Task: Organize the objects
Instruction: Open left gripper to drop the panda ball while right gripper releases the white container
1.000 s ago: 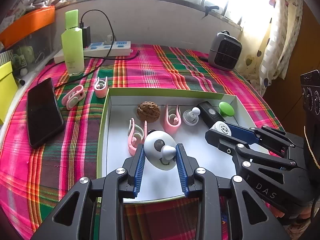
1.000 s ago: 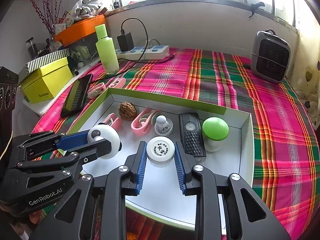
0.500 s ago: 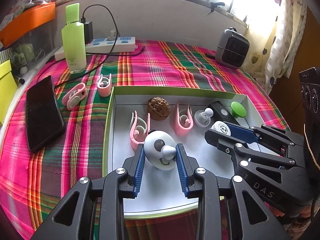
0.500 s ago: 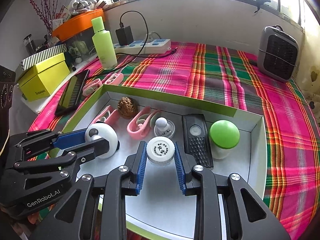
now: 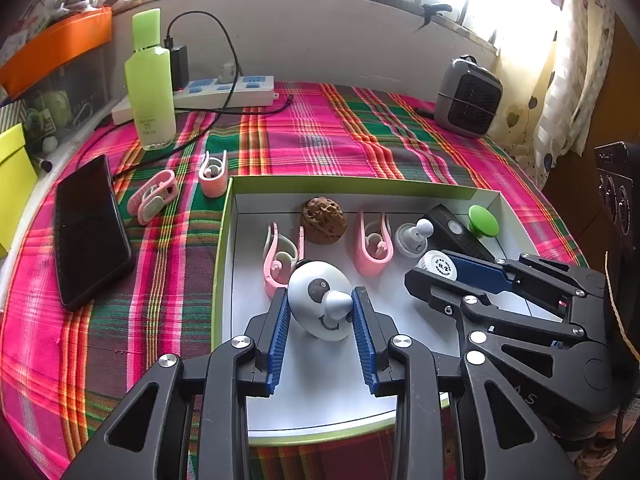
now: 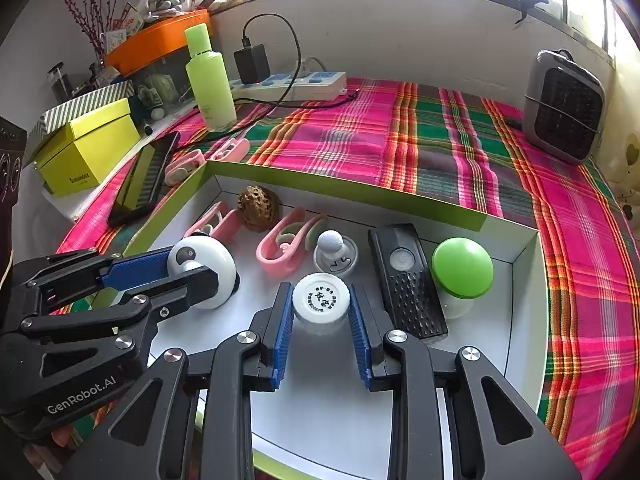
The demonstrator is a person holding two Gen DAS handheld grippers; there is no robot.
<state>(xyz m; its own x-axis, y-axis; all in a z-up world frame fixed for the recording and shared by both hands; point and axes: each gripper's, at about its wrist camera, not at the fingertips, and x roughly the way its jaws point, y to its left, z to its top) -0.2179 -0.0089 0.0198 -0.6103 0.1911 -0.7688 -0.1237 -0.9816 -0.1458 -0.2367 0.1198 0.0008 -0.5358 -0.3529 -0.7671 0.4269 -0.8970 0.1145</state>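
Both grippers pinch objects over the tray's near edge.
The left gripper (image 5: 322,314) clamps a white panda toy (image 5: 320,300); the right gripper (image 6: 320,312) clamps a white jar (image 6: 320,300). Beyond, by the tray (image 6: 520,320) far wall, lies a walnut (image 6: 258,208).

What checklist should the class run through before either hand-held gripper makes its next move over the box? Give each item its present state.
1. Left hand-held gripper shut on the white panda-face toy: ok.
2. Right hand-held gripper shut on the white round jar: ok.
3. Both held things over the box: ok.
4. Whether they rest on the box floor or hang above it: cannot tell.
5. All pink clips boxed: not ok; two pink clips lie on the cloth.
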